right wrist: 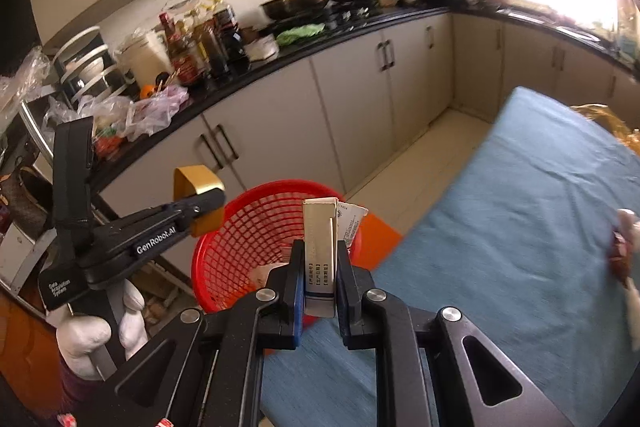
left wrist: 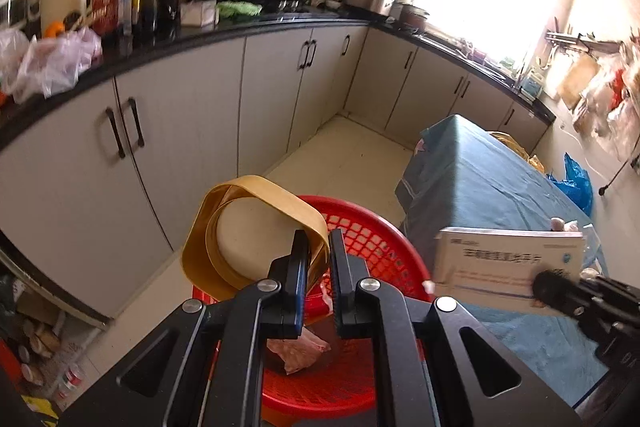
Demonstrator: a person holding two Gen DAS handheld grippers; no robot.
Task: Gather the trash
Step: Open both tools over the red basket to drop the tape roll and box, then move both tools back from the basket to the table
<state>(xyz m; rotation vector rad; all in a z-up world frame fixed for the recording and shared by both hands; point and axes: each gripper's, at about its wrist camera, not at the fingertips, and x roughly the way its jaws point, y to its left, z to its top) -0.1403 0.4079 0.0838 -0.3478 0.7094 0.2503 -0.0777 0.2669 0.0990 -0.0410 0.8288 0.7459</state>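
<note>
Gripping a flattened yellow-brown cardboard tape ring (left wrist: 240, 231), the left gripper (left wrist: 319, 251) is holding it above the red perforated plastic basket (left wrist: 372, 235). Its 2 fingers are nearly closed, pinching one wall of the ring between them, and the rest of the ring is projecting up and to the left of the basket rim. A crumpled pinkish paper scrap (left wrist: 298, 349) is lying on the basket floor.

The right gripper (right wrist: 319, 259) is clamping a white rectangular medicine carton (right wrist: 319, 247) edge-on, its 2 fingers pressing against the carton's flat faces with only the carton's thickness between them. A folded printed leaflet (right wrist: 350, 221) is sticking out of the carton's open end. The carton is sitting just over the near rim of the basket, beside the table covered in blue-green cloth (right wrist: 520, 227).

In the right wrist view, a white-gloved hand (right wrist: 100, 331) is wrapping around the left gripper's handle. Further small items at the table's right edge are too blurred to identify.
</note>
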